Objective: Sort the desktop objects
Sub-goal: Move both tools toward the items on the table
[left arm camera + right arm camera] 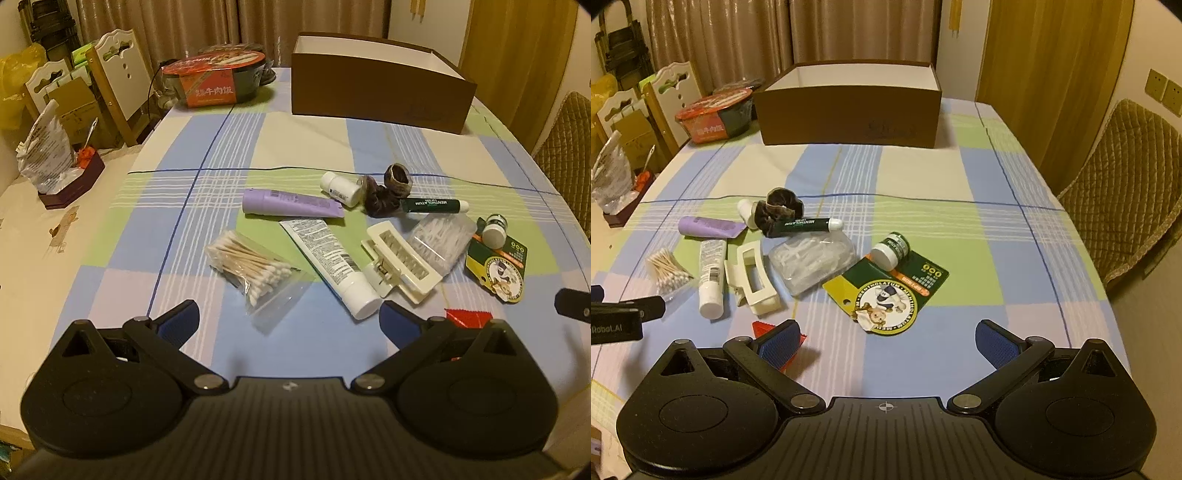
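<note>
Toiletries untouched; both claws [289,318] [886,339] wide — empty.

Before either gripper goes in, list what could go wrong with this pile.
1. The green lip balm stick lies across the dark scrunchie; lifting either may drag the other.
2. The small jar rests on the green card; pulling the card could roll it off.
3. The cotton swab bag is slack, so wide-open jaws may pinch only film.
</note>
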Action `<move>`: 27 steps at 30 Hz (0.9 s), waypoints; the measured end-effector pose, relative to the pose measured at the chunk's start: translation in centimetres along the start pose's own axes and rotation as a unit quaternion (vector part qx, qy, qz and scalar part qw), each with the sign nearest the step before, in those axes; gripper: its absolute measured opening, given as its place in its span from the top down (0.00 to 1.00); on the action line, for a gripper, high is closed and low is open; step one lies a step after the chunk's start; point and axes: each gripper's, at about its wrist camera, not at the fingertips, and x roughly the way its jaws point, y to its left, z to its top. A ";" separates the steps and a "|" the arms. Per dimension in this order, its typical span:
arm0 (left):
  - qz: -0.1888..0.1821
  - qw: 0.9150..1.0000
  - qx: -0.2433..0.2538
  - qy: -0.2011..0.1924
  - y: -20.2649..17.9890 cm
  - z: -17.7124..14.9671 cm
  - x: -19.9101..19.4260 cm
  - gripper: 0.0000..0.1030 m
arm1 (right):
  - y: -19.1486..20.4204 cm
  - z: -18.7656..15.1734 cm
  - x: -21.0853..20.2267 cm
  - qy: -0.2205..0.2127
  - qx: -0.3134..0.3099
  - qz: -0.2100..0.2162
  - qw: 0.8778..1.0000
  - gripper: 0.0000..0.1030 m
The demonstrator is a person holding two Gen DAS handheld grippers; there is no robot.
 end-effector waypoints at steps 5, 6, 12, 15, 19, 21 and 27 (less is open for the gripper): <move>0.000 1.000 -0.003 -0.013 0.4 -0.5 -0.4 0.01 | 0.1 -0.1 -0.4 0.009 -0.007 0.005 1.000 0.00; 0.000 1.000 -0.003 -0.015 0.5 -0.6 -0.5 0.01 | 0.1 -0.1 -0.5 0.009 -0.008 0.007 1.000 0.00; 0.013 1.000 -0.001 -0.015 0.5 -1.2 -0.8 0.01 | 0.7 -0.1 -0.2 0.013 -0.012 0.009 1.000 0.00; 0.014 1.000 -0.003 -0.015 0.6 -1.2 -0.9 0.01 | 0.7 -0.1 -0.2 0.013 -0.012 0.010 1.000 0.00; 0.014 1.000 -0.010 -0.015 0.9 -1.2 -1.0 0.01 | 0.8 -0.2 -0.3 0.013 -0.012 0.010 1.000 0.00; 0.014 1.000 -0.011 -0.015 0.9 -1.3 -1.0 0.01 | 0.8 -0.2 -0.3 0.013 -0.011 0.010 1.000 0.00; 0.012 1.000 -0.013 -0.011 1.1 -1.4 -0.9 0.01 | 0.8 -0.2 -0.3 0.015 -0.011 0.010 1.000 0.00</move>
